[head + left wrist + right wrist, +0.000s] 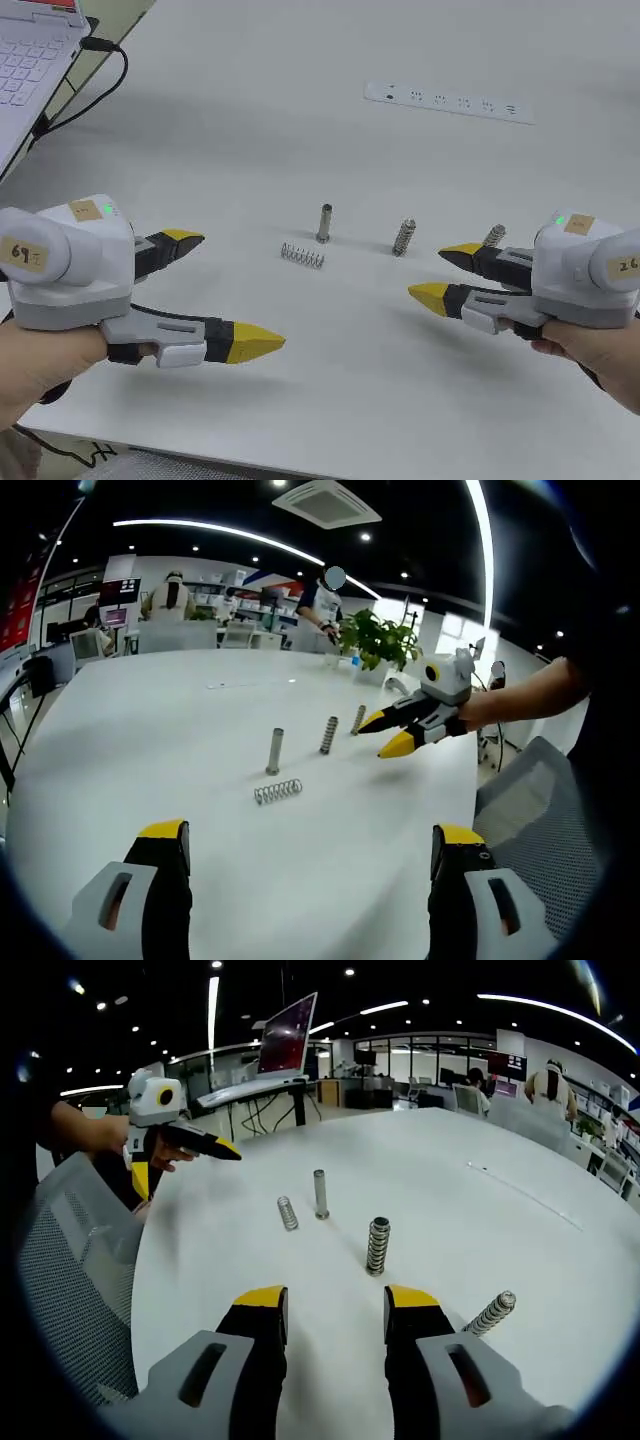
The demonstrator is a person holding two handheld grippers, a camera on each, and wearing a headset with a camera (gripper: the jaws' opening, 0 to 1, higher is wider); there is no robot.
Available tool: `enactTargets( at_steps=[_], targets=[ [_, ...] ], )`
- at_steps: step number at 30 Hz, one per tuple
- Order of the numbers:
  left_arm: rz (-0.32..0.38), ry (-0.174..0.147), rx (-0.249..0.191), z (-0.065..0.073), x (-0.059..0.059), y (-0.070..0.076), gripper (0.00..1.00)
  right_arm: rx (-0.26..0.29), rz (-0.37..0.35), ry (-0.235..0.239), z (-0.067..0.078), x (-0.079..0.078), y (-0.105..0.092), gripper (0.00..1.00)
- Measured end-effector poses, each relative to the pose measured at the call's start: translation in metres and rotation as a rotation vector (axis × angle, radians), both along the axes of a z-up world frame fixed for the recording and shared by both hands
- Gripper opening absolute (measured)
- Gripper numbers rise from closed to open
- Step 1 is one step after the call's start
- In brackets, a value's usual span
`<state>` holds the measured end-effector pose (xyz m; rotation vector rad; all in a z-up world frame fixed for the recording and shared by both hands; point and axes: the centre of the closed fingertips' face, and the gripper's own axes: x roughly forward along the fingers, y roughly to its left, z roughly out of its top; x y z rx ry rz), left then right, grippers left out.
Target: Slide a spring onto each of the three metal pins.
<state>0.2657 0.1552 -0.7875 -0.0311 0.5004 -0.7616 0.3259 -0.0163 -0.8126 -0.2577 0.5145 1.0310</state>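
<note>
A bare metal pin [325, 222] stands upright mid-table, and a loose spring [302, 255] lies flat just in front of it. To its right stands a pin wearing a spring [403, 237]. Farther right, another sprung pin [494, 235] leans, partly hidden behind my right gripper [430, 272]. That gripper is open and holds nothing. My left gripper [230, 290] hovers wide open at the near left, well short of the loose spring. The left gripper view shows the bare pin [275, 750] and loose spring [278, 791] ahead of its jaws. The right gripper view has the sprung pin [377, 1246] straight ahead.
A white power strip [448, 102] lies at the back of the table. A laptop [30, 50] with a black cable [95, 95] sits at the far left. The table's front edge runs just below both grippers. People and desks stand in the distance.
</note>
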Motion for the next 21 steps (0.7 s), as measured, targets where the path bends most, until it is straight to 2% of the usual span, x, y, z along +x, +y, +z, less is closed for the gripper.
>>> enactTargets(
  at_steps=[13, 21],
  targets=[
    [-0.002, 0.005, 0.002, -0.002, 0.001, 0.002, 0.97, -0.012, 0.031, 0.013, -0.006, -0.011, 0.002, 0.35],
    [-0.005, 0.010, -0.002, -0.002, 0.000, 0.001, 0.98, -0.012, 0.103, 0.014, -0.005, -0.017, 0.032, 0.33]
  ],
)
